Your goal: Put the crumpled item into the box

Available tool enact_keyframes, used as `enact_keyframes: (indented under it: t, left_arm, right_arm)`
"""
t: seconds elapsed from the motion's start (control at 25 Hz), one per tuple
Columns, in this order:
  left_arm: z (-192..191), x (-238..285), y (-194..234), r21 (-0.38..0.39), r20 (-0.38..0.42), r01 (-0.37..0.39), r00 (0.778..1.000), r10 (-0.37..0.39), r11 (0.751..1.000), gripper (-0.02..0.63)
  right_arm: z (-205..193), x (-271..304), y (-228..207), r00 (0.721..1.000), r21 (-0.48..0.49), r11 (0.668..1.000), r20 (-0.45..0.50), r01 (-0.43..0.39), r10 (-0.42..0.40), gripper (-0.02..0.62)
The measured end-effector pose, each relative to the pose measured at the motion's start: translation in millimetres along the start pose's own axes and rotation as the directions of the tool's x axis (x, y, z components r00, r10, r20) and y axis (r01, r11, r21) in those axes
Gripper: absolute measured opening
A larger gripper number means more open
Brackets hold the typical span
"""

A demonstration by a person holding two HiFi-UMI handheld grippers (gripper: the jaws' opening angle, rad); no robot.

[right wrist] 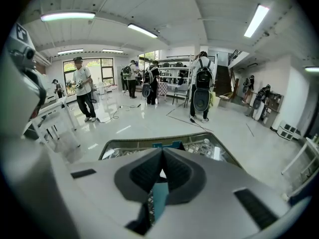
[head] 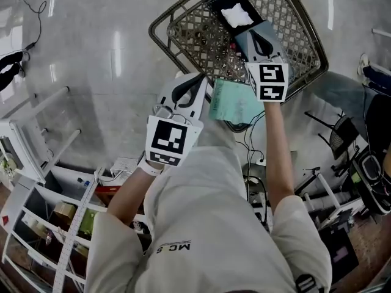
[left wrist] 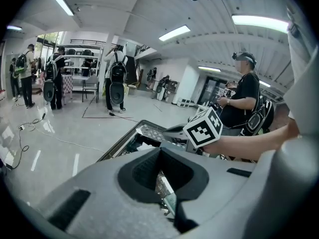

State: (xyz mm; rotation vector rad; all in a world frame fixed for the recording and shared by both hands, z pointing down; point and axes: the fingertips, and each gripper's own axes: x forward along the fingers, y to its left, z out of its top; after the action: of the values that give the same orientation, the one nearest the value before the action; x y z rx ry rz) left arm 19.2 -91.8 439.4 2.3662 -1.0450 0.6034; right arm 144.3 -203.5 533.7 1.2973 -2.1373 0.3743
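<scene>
A crumpled white item (head: pixel 237 17) lies on a black object (head: pixel 227 2) inside a wire mesh basket (head: pixel 160 35) on the floor. A flat teal box (head: pixel 235 102) hangs over the basket's near rim, between my two grippers. My left gripper (head: pixel 201 81) (left wrist: pixel 160 151) is at the box's left edge with its jaws shut, and a pale green edge (left wrist: pixel 169 201) shows between them. My right gripper (head: pixel 244 36) (right wrist: pixel 162 152) reaches over the basket just short of the crumpled item. Its jaws are shut too, with a teal strip (right wrist: pixel 158 198) between them.
White shelving (head: pixel 36 182) with small goods stands at the lower left. Chairs, cables and equipment (head: pixel 366 170) crowd the right side. Glossy floor (head: pixel 91 54) lies left of the basket. Several people (right wrist: pixel 82 96) stand around the hall, one close by (left wrist: pixel 244 98).
</scene>
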Motion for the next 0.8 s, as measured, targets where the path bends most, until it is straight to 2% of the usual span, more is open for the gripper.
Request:
enact_keyframes:
  t: [0.16,0.52,0.8]
  left_arm:
    - [10,-21,-7,0.016,0.018,-0.008,1.000,0.007,1.000,0.023]
    - [29,-62,-16,0.014,0.082,-0.023,0.996,0.022,1.000,0.023]
    - [48,-90,-16,0.009,0.150,-0.042,0.988,0.040,0.999,0.023]
  right_arm:
    - [21,-38,12,0.999,0.004,1.000,0.044,0.003,-0.004,0.015]
    - [62,-136,41,0.984,0.088,0.996,0.177,0.002,-0.018,0.015]
    - [87,-195,67,0.968,0.194,0.981,0.245,0.007,-0.055,0.015]
